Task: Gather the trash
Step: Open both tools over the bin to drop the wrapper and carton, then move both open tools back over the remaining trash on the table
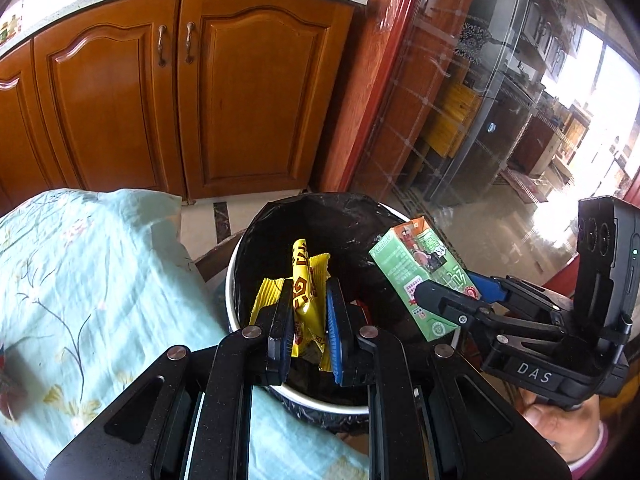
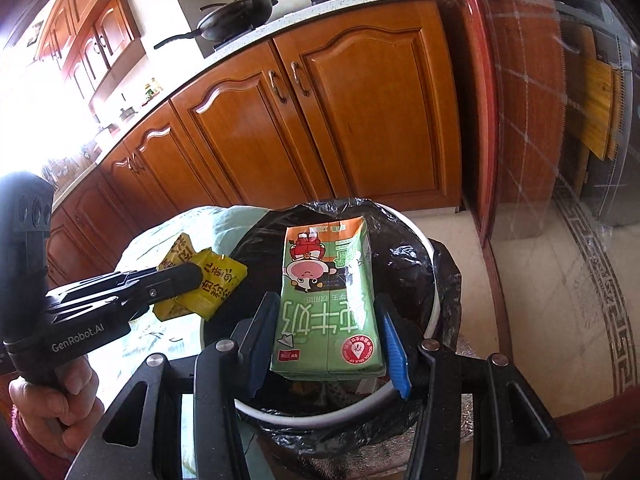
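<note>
A crumpled yellow snack wrapper (image 1: 306,300) is pinched between the pads of my left gripper (image 1: 310,286), which is shut on it. It hangs above the mouth of a white bin with a black liner (image 1: 340,224). A green milk carton (image 2: 320,276) stands upright between the blue pads of my right gripper (image 2: 328,302), shut on it, over the same bin (image 2: 430,248). In the left wrist view the carton (image 1: 408,264) and right gripper (image 1: 444,292) sit at the bin's right edge. From the right wrist, the left gripper (image 2: 188,278) holds the wrapper (image 2: 216,280) at the bin's left.
A pale blue floral cloth (image 1: 80,280) covers a surface left of the bin. Wooden cabinet doors (image 1: 160,100) stand behind, with a wok (image 2: 240,20) and pot on the counter. A glass sliding door (image 1: 480,120) is to the right. A person's hand (image 2: 60,396) grips each handle.
</note>
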The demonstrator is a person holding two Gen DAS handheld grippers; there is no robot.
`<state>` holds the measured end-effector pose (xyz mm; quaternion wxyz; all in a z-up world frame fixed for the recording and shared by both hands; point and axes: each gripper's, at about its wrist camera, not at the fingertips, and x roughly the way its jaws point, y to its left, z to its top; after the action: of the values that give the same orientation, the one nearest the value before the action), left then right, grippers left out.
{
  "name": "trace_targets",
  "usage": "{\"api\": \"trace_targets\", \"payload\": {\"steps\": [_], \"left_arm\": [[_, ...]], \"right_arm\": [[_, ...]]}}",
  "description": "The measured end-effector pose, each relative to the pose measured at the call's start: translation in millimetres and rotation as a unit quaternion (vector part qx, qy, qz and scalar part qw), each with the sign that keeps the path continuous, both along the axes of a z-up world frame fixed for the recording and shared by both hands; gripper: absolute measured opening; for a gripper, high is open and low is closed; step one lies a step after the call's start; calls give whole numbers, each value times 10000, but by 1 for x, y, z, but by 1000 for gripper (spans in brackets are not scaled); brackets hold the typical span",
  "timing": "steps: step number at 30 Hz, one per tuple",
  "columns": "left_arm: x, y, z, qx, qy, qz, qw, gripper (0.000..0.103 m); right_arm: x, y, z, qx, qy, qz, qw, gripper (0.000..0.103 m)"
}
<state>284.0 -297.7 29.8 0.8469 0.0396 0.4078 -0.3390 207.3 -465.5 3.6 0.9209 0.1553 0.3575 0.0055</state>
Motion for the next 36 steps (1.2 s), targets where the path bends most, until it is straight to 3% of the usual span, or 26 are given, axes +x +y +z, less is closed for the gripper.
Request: {"api": "trace_targets", "payload": {"steps": [13,15,19,23,28,36], "left_arm": [[9,-14,-16,214,164,-55,9996,15],[10,-17,-17,244,174,-51,9995,19],[9,-19,-17,336,102,20,9994,51],[6,-12,-17,318,100,55,9994,51],[-1,10,-17,201,121,208,9995,51],[-27,68,-15,-154,150,604,9979,57]], "right_arm": [[15,-9,-12,-38,262,44,9996,49],[17,-9,-13,-36,286,47,9996,49],[20,-13,-14,49,329,45,9994,50],[17,-18,-12,179,268,-13,9995,57],[7,-17,-7,295,95,-81,9995,57],[-21,0,2,523,-315,-90,9981,79]]}}
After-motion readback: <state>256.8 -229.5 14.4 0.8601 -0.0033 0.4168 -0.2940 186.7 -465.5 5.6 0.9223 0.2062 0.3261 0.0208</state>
